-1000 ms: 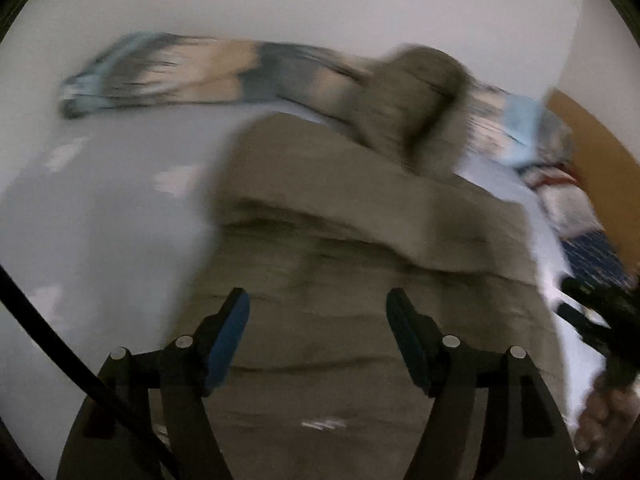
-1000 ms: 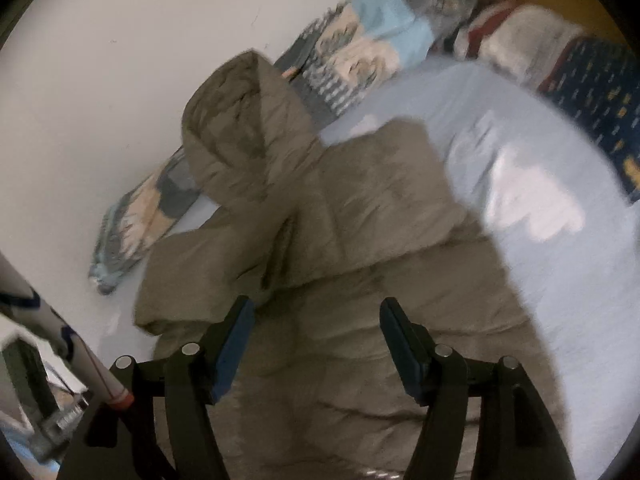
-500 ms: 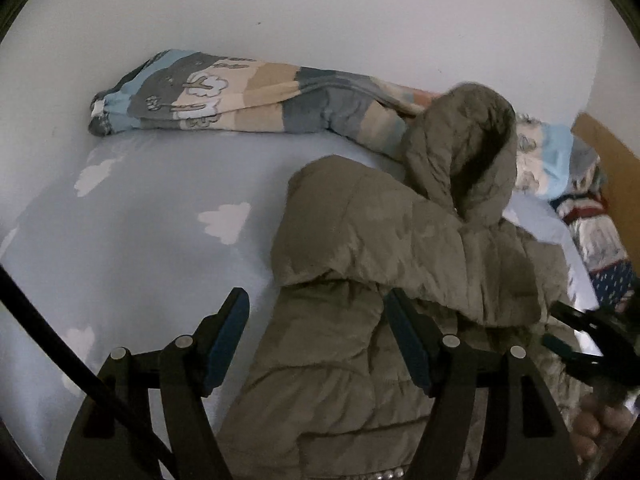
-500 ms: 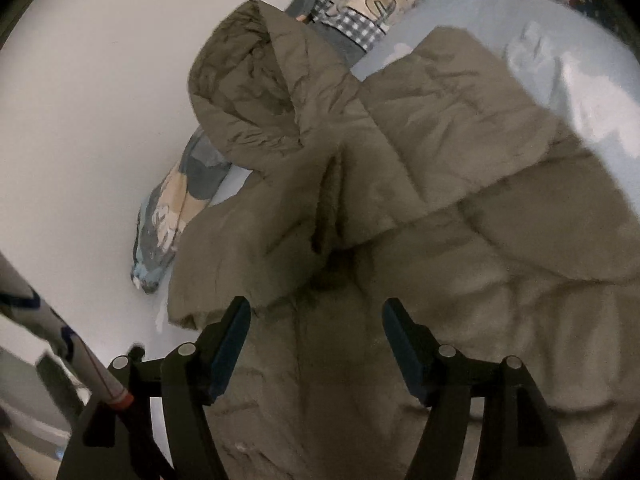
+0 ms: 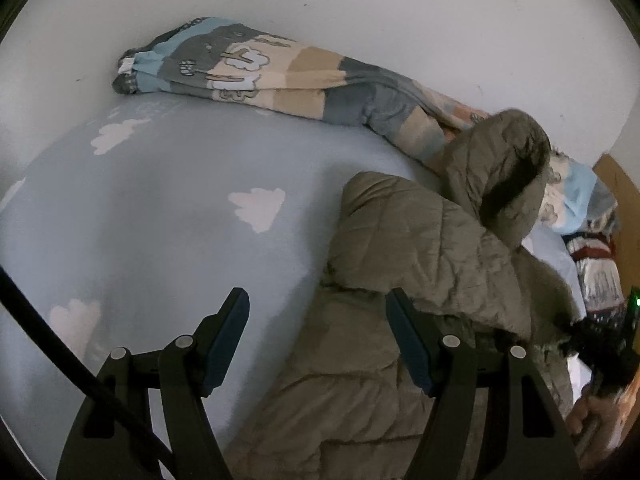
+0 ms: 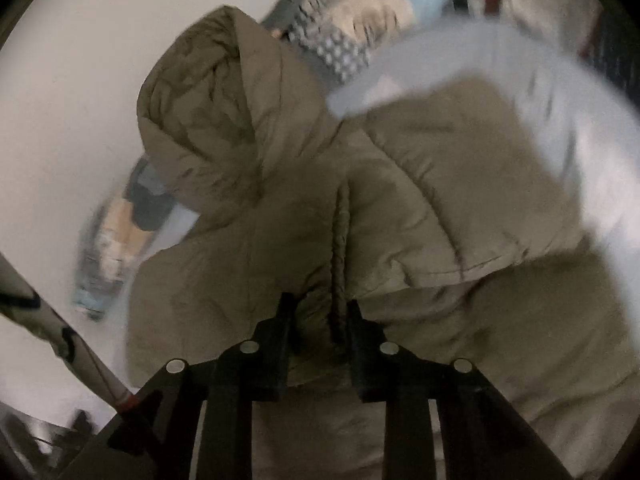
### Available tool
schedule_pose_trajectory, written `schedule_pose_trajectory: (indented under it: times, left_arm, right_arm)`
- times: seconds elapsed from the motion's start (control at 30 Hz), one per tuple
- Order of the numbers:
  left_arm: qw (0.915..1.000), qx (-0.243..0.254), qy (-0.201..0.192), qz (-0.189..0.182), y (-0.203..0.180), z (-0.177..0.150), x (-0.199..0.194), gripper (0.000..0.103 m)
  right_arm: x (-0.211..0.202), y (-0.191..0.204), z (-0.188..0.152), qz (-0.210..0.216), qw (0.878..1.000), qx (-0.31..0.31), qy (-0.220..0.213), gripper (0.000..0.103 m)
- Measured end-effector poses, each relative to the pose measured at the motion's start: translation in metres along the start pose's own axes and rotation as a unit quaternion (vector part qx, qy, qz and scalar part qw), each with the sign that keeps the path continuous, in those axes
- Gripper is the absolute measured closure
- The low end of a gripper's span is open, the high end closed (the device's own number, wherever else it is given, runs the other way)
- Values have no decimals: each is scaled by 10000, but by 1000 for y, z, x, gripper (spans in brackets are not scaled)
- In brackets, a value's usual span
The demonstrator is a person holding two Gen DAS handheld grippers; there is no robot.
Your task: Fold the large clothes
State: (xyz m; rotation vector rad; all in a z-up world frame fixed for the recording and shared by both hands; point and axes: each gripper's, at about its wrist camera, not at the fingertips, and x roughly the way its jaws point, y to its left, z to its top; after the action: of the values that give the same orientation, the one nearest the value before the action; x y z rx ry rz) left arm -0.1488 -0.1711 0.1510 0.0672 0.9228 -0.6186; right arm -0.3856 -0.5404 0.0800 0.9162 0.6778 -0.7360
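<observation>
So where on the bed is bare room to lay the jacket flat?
Free: the blue sheet, bordered by the rolled blanket along the wall and the jacket. Crowded: beyond the hood, where bedding piles up.

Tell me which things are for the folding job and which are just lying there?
For the job:
- puffy olive jacket
- right gripper, closing on the jacket's middle seam
- left gripper, open

Just lying there:
- patterned blanket by the wall
- cloud bedsheet
</observation>
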Motion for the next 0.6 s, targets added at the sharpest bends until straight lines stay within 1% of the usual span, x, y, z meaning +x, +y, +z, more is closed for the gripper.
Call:
schedule_pose_trajectory:
  times: [0.07, 0.1, 0.13, 0.2, 0.27, 0.47, 0.6]
  left_arm:
    - [9999, 104, 0, 27, -6, -2, 1, 33]
    - [9999, 157, -6, 45, -9, -2, 1, 33]
    - [9998, 199, -13, 59, -11, -3, 2, 33]
    - [9997, 236, -7, 56, -15, -4, 3, 33]
    - [9996, 267, 5, 51, -18, -4, 4, 33]
    - [9993, 358, 23, 41, -24, -7, 4, 33]
    - [9995, 298, -6, 44, -21, -6, 2, 33]
  right_arm:
    - [0, -2, 7, -348, 9991, -234, -69, 77]
    - [0, -5, 8, -417, 9987, -274, -69, 77]
    - [3, -10, 10, -394, 9989, -263, -17, 77]
    - [6, -22, 10, -86, 9998, -74, 160, 77]
    - [-1, -24, 7, 191, 9997, -72, 102, 77]
    - [-34, -4, 7, 475, 9979, -401, -153, 78]
    - [-46, 12, 10, 456, 9965, -655, -253, 78]
